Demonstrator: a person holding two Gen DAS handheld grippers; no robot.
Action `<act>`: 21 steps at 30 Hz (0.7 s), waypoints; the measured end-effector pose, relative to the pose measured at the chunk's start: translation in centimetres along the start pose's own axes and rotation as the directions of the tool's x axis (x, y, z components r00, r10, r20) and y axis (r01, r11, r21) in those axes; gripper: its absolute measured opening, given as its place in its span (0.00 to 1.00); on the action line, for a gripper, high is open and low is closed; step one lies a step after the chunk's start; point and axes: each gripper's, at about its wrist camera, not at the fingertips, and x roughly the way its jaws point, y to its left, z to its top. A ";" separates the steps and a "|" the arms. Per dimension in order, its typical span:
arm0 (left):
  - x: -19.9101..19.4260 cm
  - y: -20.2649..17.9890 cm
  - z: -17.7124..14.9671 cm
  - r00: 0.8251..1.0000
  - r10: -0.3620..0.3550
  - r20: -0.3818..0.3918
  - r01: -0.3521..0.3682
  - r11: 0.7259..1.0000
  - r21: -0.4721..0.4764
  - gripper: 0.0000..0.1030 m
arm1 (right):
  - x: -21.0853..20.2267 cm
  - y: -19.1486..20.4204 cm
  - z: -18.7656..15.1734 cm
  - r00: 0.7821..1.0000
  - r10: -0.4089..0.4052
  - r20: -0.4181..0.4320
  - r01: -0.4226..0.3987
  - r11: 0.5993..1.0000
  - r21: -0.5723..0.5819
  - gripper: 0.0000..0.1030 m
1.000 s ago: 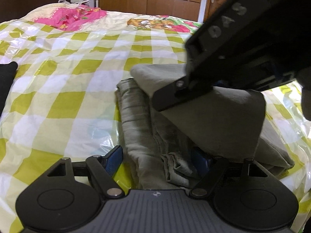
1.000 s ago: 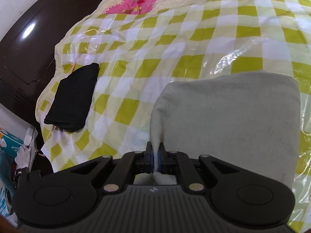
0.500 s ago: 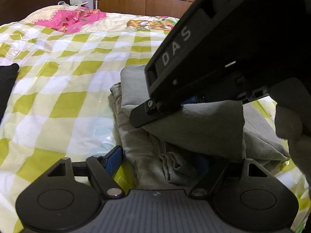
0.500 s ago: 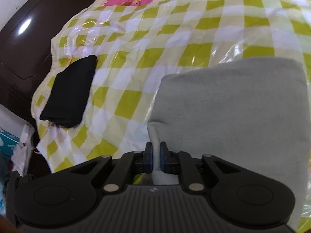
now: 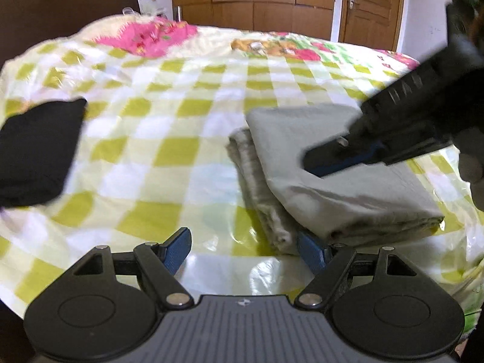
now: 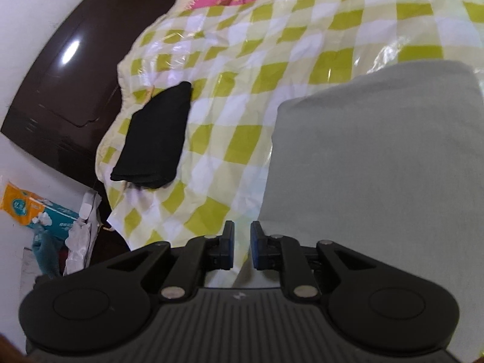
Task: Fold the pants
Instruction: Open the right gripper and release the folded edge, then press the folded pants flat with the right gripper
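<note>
The grey-beige cotton pants lie folded into a compact stack on the checked bed. The right gripper has just been opening (nothing between its fingers); the left gripper stands wide apart, near the stack. Little seems left.

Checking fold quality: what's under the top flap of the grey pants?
Under the smooth top flap of the folded grey pants, rumpled lower layers stick out leftward. Their remainder is covered.

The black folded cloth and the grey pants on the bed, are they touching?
Apart. The left wrist view shows the black folded cloth at the left and the grey pants at the right, with checked bed cover bare between them.
</note>
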 end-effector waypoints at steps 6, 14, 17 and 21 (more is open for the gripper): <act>-0.5 -0.5 2.8 0.994 -0.010 0.110 0.011 1.000 -0.011 0.86 | -1.9 -1.6 0.2 0.996 -0.067 0.053 0.067 0.998 -0.008 0.14; 5.3 -2.4 3.4 0.999 -0.035 0.026 0.034 0.999 0.018 0.86 | -0.2 -3.5 3.8 0.989 -0.111 0.096 0.115 0.993 -0.038 0.14; 6.6 -1.8 2.4 0.999 -0.026 -0.035 0.025 1.000 -0.014 0.87 | 1.4 -3.8 5.0 0.991 -0.115 0.074 0.119 0.991 -0.057 0.14; 6.7 -0.7 2.2 0.998 -0.046 -0.051 0.043 0.997 -0.069 0.88 | 3.7 -4.4 5.9 0.991 -0.128 0.038 0.131 0.989 -0.064 0.13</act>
